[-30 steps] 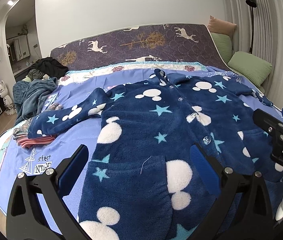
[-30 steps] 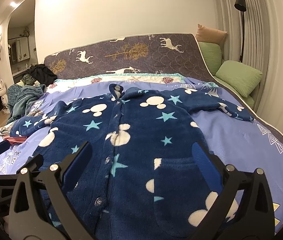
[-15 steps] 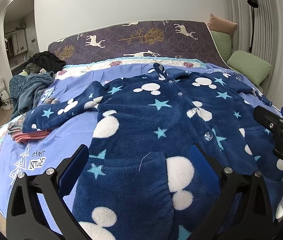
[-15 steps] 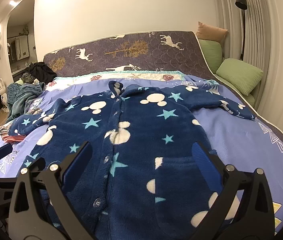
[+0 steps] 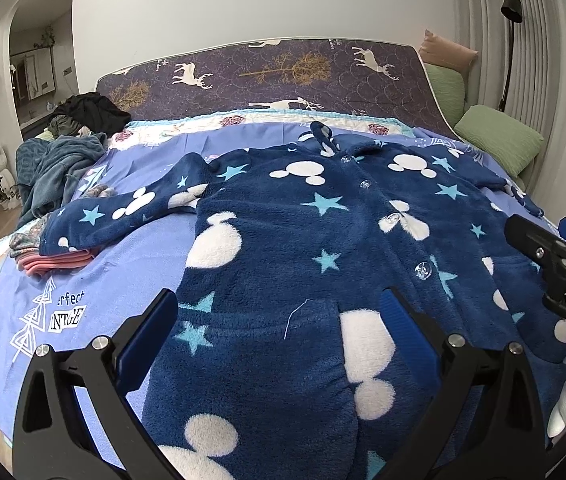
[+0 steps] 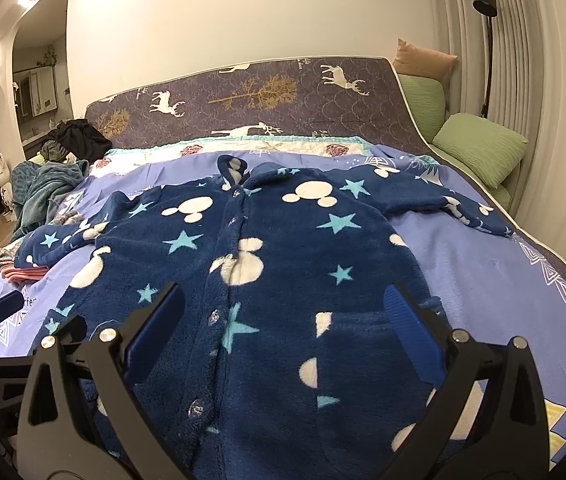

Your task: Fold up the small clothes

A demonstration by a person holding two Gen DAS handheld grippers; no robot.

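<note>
In the left wrist view, the left gripper (image 5: 279, 332) has its fingers (image 5: 145, 336) spread wide with nothing between them, and beyond and between them a navy fleece pyjama top (image 5: 283, 240) with white mouse-head shapes, pale blue stars and clear buttons lies flat, buttoned, on the bed (image 5: 131, 268); outside the left finger the sheet reads "perfect", and right of the fingers the right gripper (image 5: 555, 264) bears the letters "DA". In the right wrist view, the right gripper (image 6: 283, 332) likewise holds its fingers (image 6: 411, 332) wide and empty above the top's (image 6: 283, 248) lower front, sleeves stretched out to either side ahead.
</note>
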